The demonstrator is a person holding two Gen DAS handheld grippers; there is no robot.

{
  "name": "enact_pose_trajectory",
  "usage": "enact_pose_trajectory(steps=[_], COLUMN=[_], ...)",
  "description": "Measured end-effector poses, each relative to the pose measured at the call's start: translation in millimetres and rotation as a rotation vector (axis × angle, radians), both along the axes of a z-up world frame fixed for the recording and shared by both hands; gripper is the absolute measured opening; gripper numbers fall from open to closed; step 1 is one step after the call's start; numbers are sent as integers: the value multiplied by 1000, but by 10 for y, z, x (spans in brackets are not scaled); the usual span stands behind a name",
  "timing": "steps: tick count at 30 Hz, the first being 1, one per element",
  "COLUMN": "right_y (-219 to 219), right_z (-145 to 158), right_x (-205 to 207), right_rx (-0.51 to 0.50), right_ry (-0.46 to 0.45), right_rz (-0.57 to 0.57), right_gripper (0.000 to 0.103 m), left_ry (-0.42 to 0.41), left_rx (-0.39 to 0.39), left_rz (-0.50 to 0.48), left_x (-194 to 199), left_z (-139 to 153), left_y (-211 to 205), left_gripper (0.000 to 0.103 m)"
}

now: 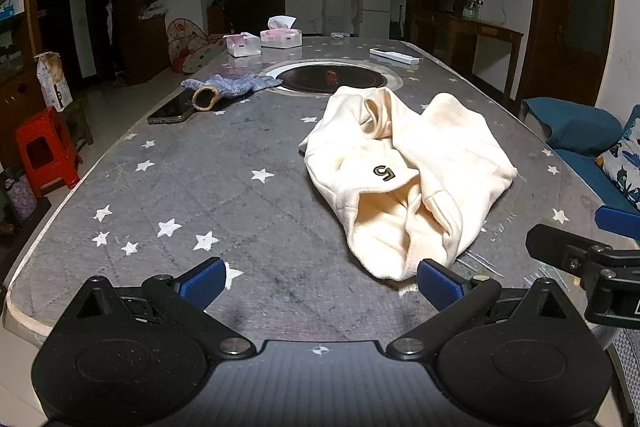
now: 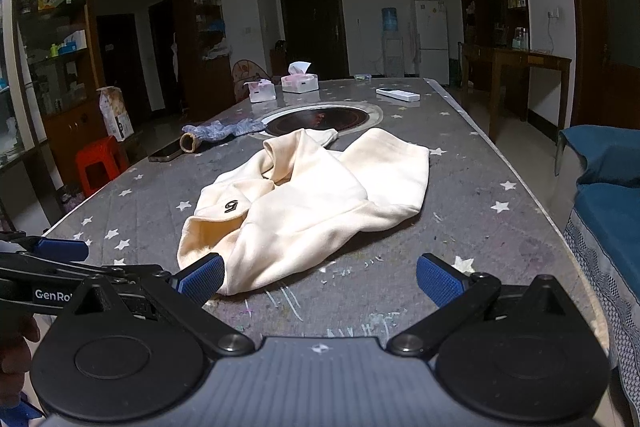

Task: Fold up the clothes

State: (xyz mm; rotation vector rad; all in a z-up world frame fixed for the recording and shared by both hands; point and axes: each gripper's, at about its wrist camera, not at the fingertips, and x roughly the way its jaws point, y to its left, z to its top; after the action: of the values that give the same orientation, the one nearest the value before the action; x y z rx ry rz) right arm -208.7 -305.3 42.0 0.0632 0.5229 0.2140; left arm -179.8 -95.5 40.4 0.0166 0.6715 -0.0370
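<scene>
Your cream sweatshirt (image 2: 312, 211) lies crumpled on the starred bench (image 1: 224, 211), a black "5" showing. Your left gripper (image 1: 320, 285) and right gripper (image 2: 320, 281) both gape, empty.

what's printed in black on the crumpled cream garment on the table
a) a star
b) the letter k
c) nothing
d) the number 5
d: a small black 5 sits on a fold of the cream garment, seen in both wrist views; the stars are on the table cover, not the garment.
</scene>
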Motion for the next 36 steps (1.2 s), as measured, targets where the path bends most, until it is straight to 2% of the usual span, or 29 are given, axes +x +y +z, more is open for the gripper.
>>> enact_pose_trajectory(steps=[36], right_y=[121], right_z=[-54], right_x=[218], right_rx=[-11], right_ry=[33], right_rz=[39], right_gripper=[103], left_ry=[37], left_rx=[7], left_rz=[-31], left_x=[225], left_z=[-64], left_y=[-33], left_gripper=[103])
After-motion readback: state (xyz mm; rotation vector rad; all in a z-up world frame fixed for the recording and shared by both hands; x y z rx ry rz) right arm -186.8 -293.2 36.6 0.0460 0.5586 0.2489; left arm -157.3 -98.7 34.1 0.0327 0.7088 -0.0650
